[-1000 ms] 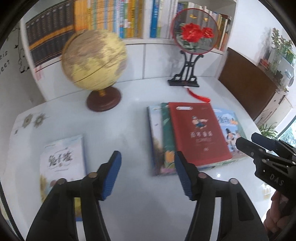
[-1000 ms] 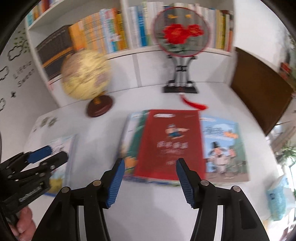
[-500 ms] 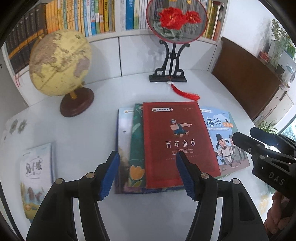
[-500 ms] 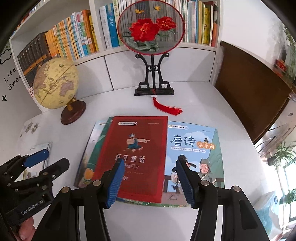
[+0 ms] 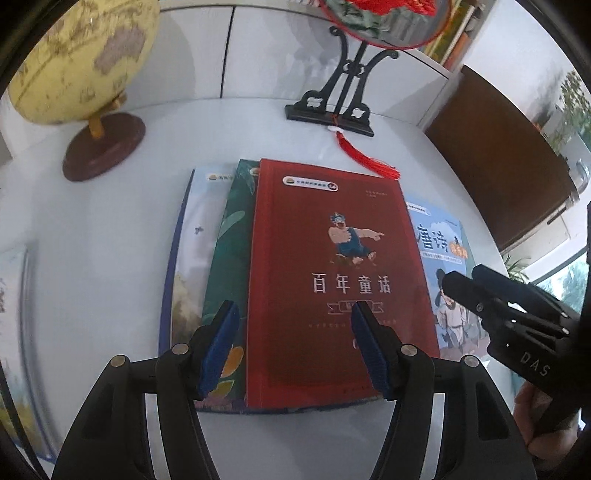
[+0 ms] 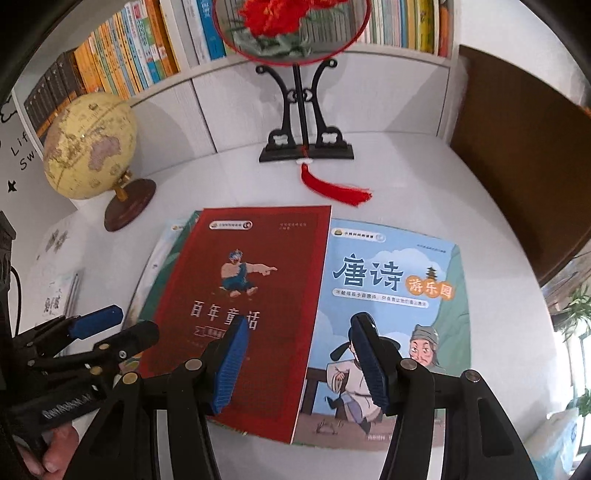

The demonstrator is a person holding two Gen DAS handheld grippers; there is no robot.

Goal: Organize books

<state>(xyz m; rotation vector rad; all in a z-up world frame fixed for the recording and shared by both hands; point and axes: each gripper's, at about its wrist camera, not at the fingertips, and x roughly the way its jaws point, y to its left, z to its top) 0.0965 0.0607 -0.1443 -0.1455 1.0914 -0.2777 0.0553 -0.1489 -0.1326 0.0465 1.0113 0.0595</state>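
Both tongs hang spread wide over the fanned pile of books on the white table, holding nothing. Left tongs sit above the near end of the red book, their blue pads straddling its lower left part; whether they touch the cover cannot be told. Right tongs hover just to the right of them, one pad over the red book's right edge and the other over the pale blue poetry book.

The red book lies on top of the pile. Under its left side show a dark green book and, further left, a blue-spined book; the poetry book sticks out from under its right side. A separate light-covered book lies apart at the table's left edge.

Beyond the pile, a red tassel trails on the table from a black fan stand carrying a round embroidered fan with red flowers. To the left stands a yellowish globe on a dark wooden base. Behind, a white shelf holds rows of upright books.
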